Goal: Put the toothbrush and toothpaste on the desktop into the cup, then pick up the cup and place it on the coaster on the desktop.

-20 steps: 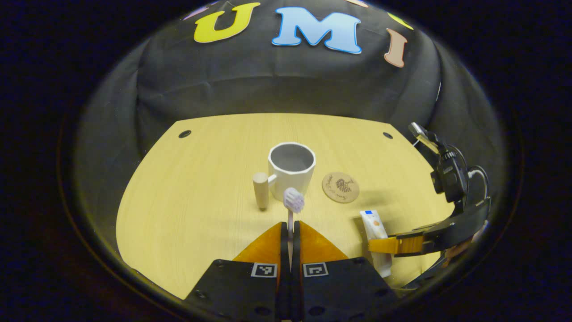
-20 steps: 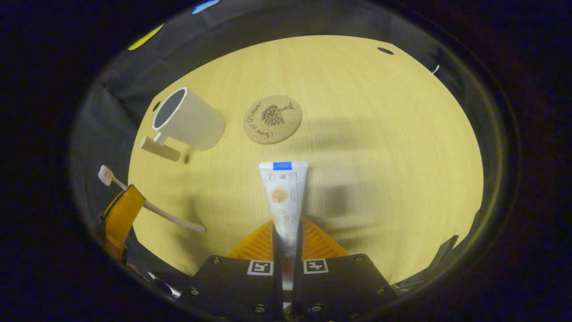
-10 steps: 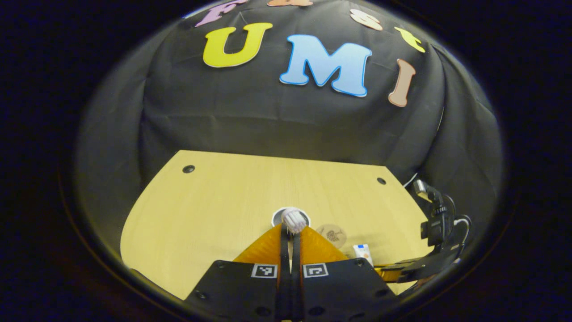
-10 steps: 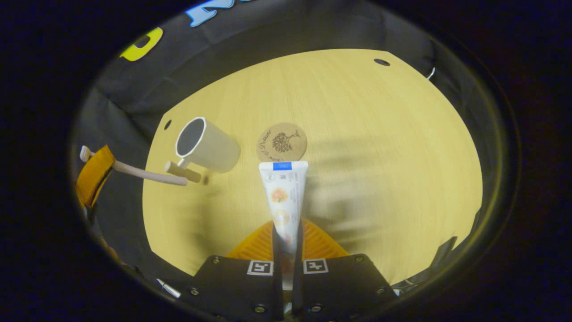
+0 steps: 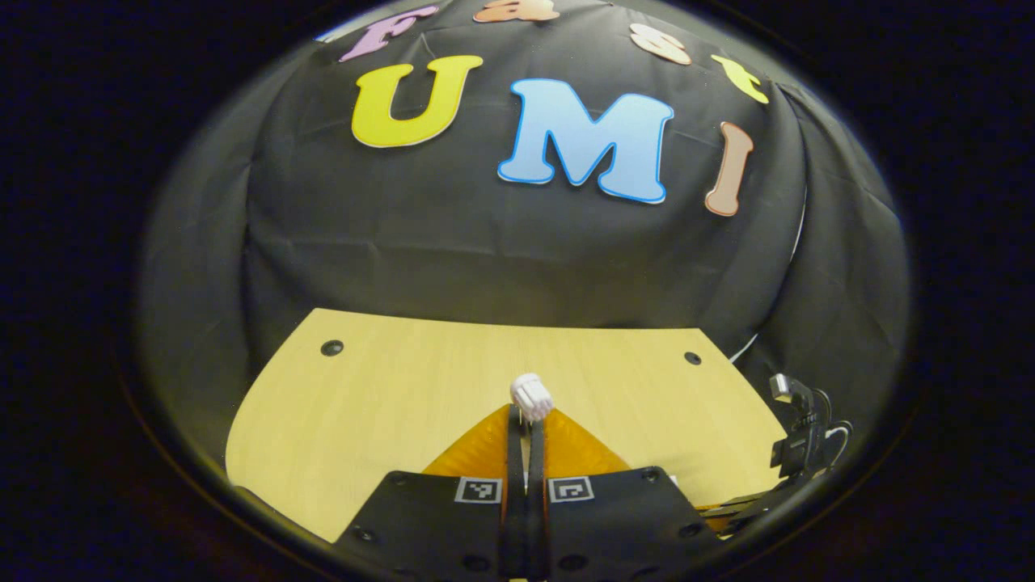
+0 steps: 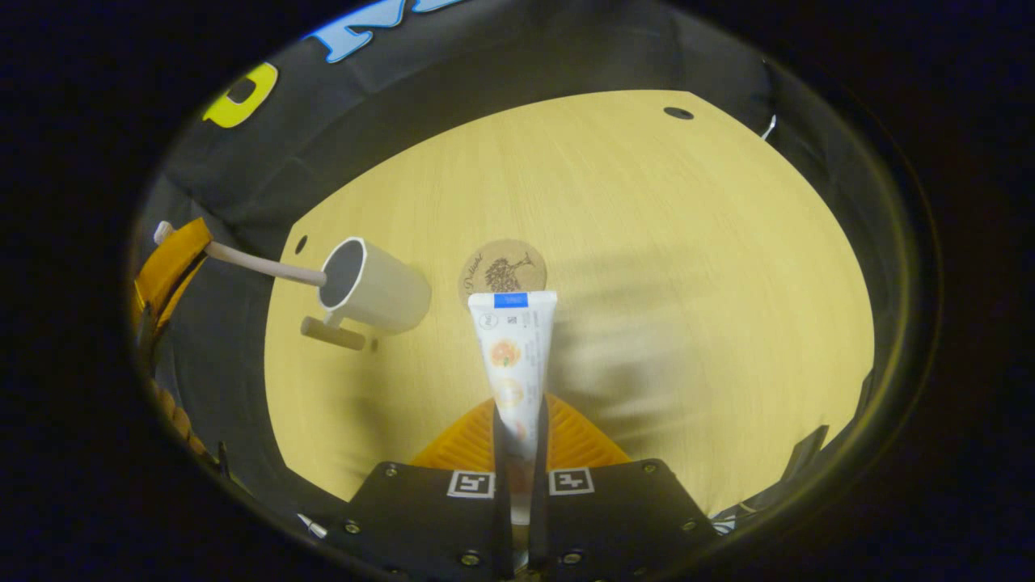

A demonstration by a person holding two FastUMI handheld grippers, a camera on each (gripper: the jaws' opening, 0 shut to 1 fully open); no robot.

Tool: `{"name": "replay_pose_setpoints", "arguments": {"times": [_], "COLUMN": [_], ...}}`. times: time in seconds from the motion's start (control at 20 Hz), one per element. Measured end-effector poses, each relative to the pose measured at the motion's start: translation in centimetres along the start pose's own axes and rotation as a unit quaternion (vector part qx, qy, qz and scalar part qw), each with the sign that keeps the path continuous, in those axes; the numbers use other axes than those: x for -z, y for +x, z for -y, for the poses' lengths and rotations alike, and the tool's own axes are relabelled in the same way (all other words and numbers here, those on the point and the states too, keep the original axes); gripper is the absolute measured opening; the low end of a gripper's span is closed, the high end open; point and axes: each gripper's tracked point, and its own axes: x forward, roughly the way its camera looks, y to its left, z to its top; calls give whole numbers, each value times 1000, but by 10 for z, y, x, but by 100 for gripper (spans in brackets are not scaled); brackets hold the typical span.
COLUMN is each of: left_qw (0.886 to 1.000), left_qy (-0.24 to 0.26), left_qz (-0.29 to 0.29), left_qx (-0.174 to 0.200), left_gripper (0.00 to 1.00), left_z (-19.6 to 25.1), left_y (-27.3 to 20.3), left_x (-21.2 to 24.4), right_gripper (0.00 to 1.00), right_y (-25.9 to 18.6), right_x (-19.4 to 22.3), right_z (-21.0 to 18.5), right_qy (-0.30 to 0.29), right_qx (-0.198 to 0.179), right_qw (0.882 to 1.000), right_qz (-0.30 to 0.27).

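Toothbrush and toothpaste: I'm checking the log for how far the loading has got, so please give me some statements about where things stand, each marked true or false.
1. The left gripper is shut on the toothbrush. True.
2. The toothbrush's handle end is at the mouth of the cup. True.
3. The toothpaste lies flat on the desktop. False: the right gripper holds it, clamped between both fingers.
4. The cup stands on the coaster. False: it stands on the desktop beside the coaster.
5. The cup has a handle. True.
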Motion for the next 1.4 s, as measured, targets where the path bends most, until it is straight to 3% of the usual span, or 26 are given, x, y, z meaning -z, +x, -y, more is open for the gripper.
{"name": "replay_pose_setpoints", "arguments": {"times": [0.35, 0.7, 1.0, 1.1, 1.3, 1.4], "left_qw": [999, 997, 995, 995, 995, 995], "left_qy": [9, 44, 44, 49, 45, 42], "left_qz": [-37, -70, -84, -84, -87, -89], "left_qx": [-6, -1, 12, 10, 7, 5], "left_gripper": [7, 7, 13, 17, 9, 13], "left_z": [-15, -16, -16, -16, -20, -29], "left_y": [25, 28, 27, 31, 28, 24], "left_x": [35, 74, 82, 81, 81, 85], "right_gripper": [10, 10, 10, 10, 10, 10], "right_y": [0, -6, -14, -15, -27, -30], "right_x": [-11, -29, -38, -45, -74, -91], "right_z": [8, -12, -24, -32, -50, -64], "right_qy": [17, 11, 8, 12, 12, 8], "right_qx": [3, -15, -27, -33, -49, -59], "right_qw": [1000, 1000, 999, 999, 995, 992], "right_qz": [5, 23, 32, 42, 82, 107]}}
